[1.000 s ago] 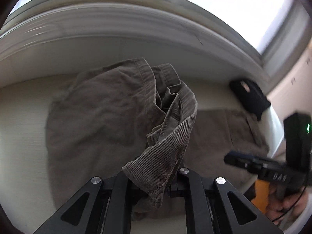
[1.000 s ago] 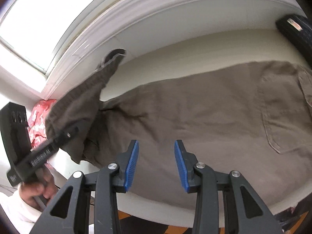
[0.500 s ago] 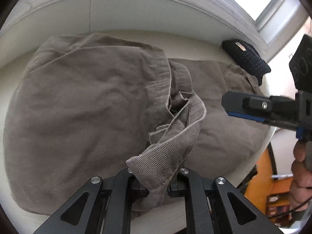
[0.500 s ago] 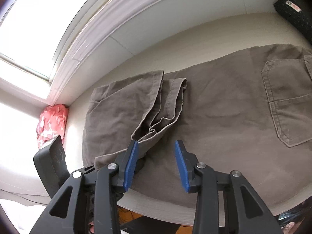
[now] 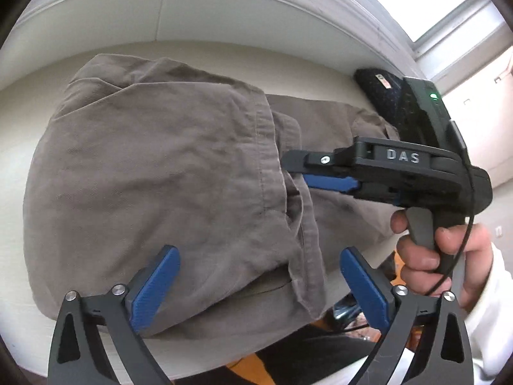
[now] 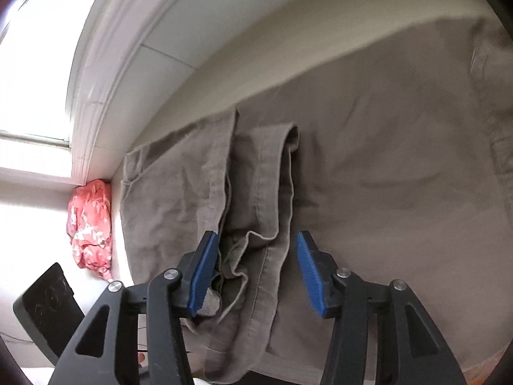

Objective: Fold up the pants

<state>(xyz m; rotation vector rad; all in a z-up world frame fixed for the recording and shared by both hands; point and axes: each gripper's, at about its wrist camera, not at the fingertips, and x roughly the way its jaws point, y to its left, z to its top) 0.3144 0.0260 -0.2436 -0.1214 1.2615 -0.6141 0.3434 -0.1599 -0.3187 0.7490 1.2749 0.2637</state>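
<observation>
Left gripper sat nearest in the left wrist view, jaws opening and spread wide. The blue pads stood clear of the cloth on either side; nothing was pinched between them. The brown pants lay just beyond and beneath the fingertips, on the cream tabletop, with their near edge reaching the table's front edge. The leg portion was folded over the rest of the garment, and its hem ran near to far down the middle of the view.

Right gripper entered that view from the right, held by a hand in a white sleeve, its tip over the hem edge. In the right wrist view the right gripper had jaws opening. The bunched hem lay in the gap, close against the left pad and apart from the right pad. Pads not pressing on it: grip released.

Beyond the grippers, the folded layer covered the left part of the pants, and the single layer stretched to the right.

Farther off:
- red floral cloth at the far left table edge, beside the window frame;
- dark speckled item at the far right, partly hidden behind the right gripper's body;
- white window ledge behind the table.
</observation>
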